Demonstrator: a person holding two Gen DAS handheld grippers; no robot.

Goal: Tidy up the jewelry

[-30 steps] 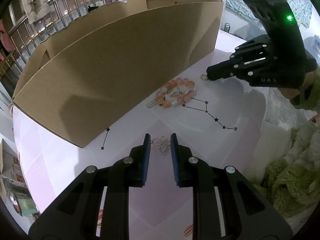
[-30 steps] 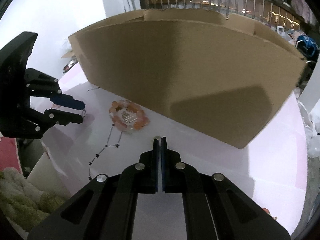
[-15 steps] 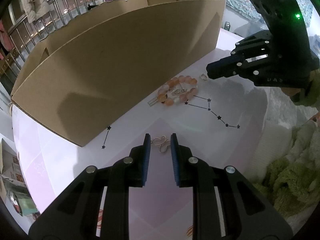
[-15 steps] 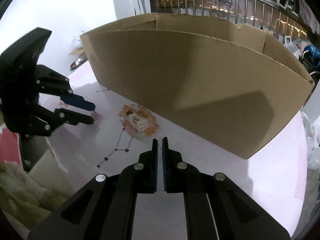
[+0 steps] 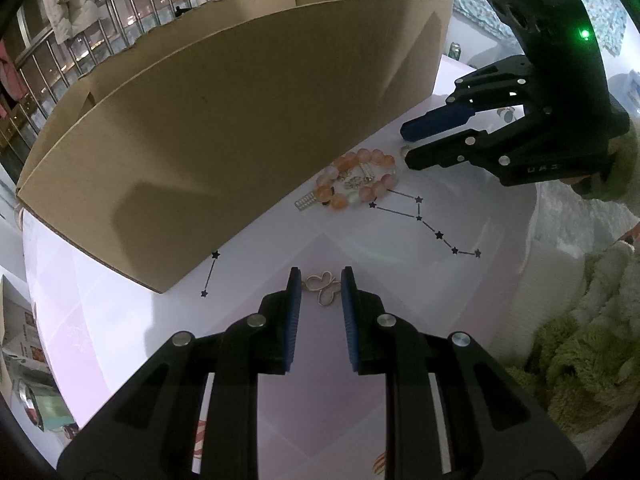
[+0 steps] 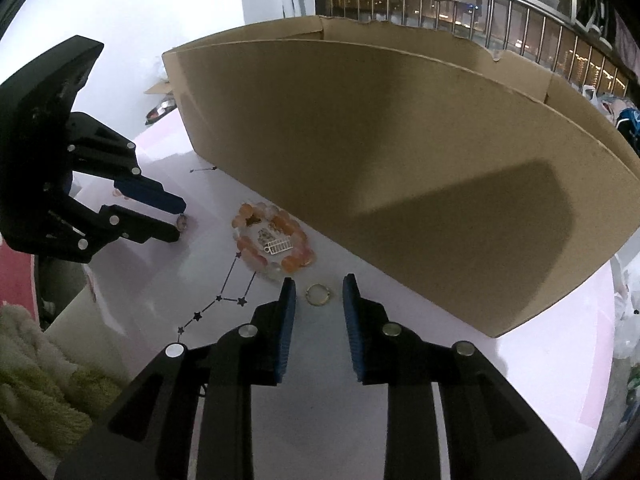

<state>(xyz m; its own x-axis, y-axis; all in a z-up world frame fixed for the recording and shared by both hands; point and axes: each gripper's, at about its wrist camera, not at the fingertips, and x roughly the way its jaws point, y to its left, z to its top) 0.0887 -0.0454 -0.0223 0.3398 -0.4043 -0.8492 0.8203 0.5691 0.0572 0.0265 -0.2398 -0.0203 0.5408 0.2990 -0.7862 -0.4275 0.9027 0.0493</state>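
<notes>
My left gripper is open, its fingers either side of a small gold butterfly-shaped piece lying on the pale table. My right gripper is open, its fingers either side of a small ring on the table. An orange and pink bead bracelet with silver charms lies between the grippers, near the box; it also shows in the right wrist view. The right gripper shows in the left wrist view, and the left gripper in the right wrist view.
A large open cardboard box stands along the far side of the table. Black star-and-line prints mark the tabletop. Green fluffy fabric lies off the table's near edge.
My right gripper has opened from shut and moved closer to the bracelet, and the ring now lies between its fingers. My left gripper has stayed open around the butterfly piece.
</notes>
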